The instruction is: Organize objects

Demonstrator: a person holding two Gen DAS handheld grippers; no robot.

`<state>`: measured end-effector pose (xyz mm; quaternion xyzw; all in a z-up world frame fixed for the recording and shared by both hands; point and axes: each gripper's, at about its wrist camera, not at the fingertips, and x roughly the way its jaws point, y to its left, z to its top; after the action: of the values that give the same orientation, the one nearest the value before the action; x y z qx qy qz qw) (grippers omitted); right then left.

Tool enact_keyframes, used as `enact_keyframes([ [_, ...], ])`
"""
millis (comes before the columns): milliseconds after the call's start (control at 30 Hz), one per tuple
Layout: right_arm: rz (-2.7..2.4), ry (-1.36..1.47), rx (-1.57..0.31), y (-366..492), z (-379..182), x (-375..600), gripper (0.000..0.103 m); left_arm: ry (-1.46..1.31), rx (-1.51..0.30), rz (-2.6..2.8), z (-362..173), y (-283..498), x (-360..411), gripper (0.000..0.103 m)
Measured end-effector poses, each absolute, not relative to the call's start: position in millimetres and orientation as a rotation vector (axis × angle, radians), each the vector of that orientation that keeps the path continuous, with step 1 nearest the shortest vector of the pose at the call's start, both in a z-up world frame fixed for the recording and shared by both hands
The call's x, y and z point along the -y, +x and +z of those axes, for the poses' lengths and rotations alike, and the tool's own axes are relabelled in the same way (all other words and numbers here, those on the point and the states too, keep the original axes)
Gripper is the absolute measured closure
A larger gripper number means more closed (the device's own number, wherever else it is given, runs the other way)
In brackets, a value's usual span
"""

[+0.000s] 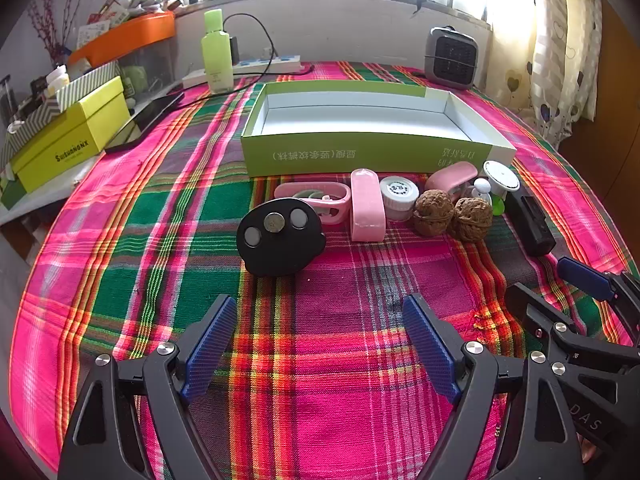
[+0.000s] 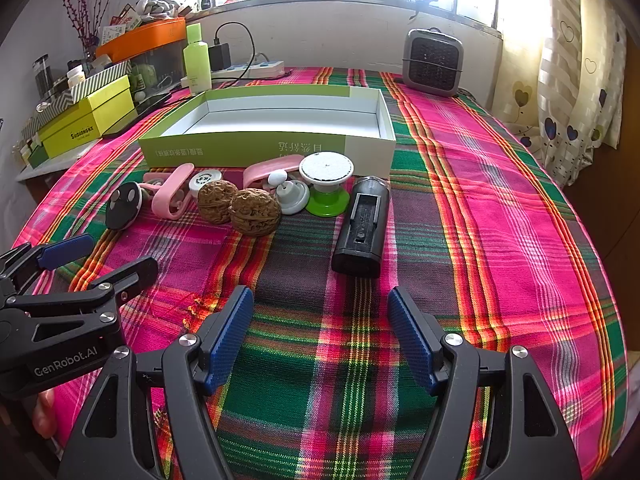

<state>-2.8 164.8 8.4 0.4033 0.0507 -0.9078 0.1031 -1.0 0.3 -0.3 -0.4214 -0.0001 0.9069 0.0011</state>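
Observation:
An open green and white box [image 1: 360,152] [image 2: 256,146] lies empty on the plaid cloth. In front of it runs a row of small items: a black disc with three round buttons [image 1: 280,236] [image 2: 123,205], a pink oblong case [image 1: 367,205], a white cap [image 1: 398,196], two walnuts [image 1: 452,216] [image 2: 236,206], a white and green suction knob [image 2: 326,184] and a black battery holder [image 2: 362,228] [image 1: 528,220]. My left gripper [image 1: 320,344] is open, just short of the disc. My right gripper [image 2: 320,336] is open, just short of the battery holder.
A green bottle [image 1: 217,52], a power strip [image 1: 276,65] and a grey heater [image 1: 451,56] stand behind the box. Yellow boxes [image 1: 68,140] and an orange tray [image 1: 128,38] crowd the left side. A phone [image 1: 146,120] lies by them. Curtains [image 2: 576,80] hang at right.

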Motion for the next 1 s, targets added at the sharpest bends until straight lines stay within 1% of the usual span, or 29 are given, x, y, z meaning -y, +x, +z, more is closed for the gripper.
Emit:
enact_keyframes([
  [667,-2.650,1.178,-0.138,-1.7,9.9,-172.6,0.033,-1.313,-0.016,2.803,1.4,-0.1,4.1,0.019],
  [1000,-2.664,1.207,-0.085,-14.4,14.3,-190.6,0.033,-1.268,0.081,2.794,6.7,-0.3,22.9,0.020],
])
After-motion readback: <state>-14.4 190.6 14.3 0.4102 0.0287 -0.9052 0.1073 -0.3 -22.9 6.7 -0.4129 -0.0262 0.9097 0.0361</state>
